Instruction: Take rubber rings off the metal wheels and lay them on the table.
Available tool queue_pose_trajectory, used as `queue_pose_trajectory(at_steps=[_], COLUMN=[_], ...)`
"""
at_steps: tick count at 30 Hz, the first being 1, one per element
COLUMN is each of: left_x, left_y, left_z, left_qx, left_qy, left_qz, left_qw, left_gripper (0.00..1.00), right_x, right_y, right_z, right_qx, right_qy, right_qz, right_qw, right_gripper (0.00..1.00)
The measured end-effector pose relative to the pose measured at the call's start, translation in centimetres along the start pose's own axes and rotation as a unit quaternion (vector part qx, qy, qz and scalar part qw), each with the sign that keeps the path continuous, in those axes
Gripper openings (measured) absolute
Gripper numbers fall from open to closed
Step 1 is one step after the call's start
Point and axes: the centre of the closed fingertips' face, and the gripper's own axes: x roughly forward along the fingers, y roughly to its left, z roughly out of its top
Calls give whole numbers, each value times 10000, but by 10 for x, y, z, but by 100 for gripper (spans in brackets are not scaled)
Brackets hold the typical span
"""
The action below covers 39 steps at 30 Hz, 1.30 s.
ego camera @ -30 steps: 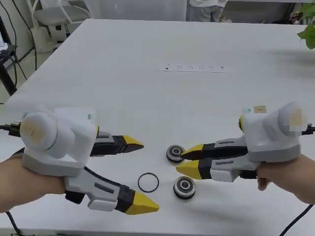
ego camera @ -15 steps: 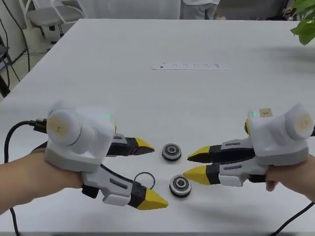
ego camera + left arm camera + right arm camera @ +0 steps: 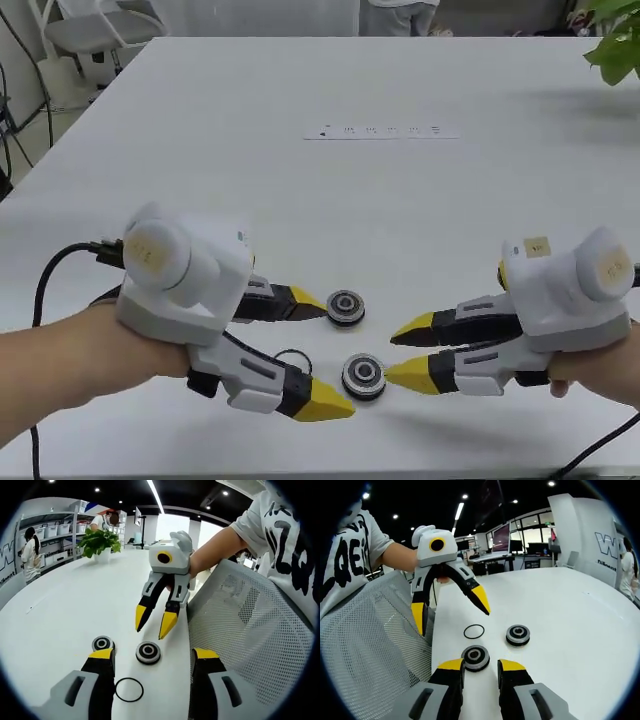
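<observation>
Two metal wheels lie on the white table (image 3: 300, 200): a far wheel (image 3: 345, 306) and a near wheel (image 3: 363, 374). A loose black rubber ring (image 3: 291, 355) lies left of the near wheel, partly hidden by my left gripper (image 3: 322, 355). That gripper is open wide, its jaws on either side of the ring (image 3: 129, 689), with both wheels (image 3: 102, 643) (image 3: 148, 652) ahead. My right gripper (image 3: 398, 353) is open, its tips just short of the near wheel (image 3: 475, 657). The far wheel (image 3: 518, 634) and the ring (image 3: 473, 631) lie beyond.
A white strip with markings (image 3: 380, 131) lies mid-table, far from the work. A potted plant (image 3: 610, 45) stands at the far right and a chair (image 3: 100, 30) at the far left. The table's front edge runs close below the grippers. A mesh chair back (image 3: 250, 625) is beside me.
My left gripper has come right and forward until its jaws straddle the ring. My right gripper has dropped towards the near wheel. The head camera has also shifted.
</observation>
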Motion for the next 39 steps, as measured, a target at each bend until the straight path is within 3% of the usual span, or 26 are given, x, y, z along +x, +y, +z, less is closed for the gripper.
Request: queue_pose_trajectory(at_steps=[19,33,39], left_x=[22,35,39], left_y=[0,-3,-5], left_z=[-1,-13,-13], left_qx=[-86,-156,-172], left_qy=[80,279,276], left_qz=[-206,-327,-366], left_qw=[9997,9990,9988], left_gripper=[46,39,36], right_x=[5,7,6], right_y=[1,1,0], right_z=[-11,-16,-19], right_qx=[-152,-216,-189], right_qy=[135,205,215], right_qz=[60,42,25], right_qw=[9998,9995,9996], right_gripper=[23,23,22])
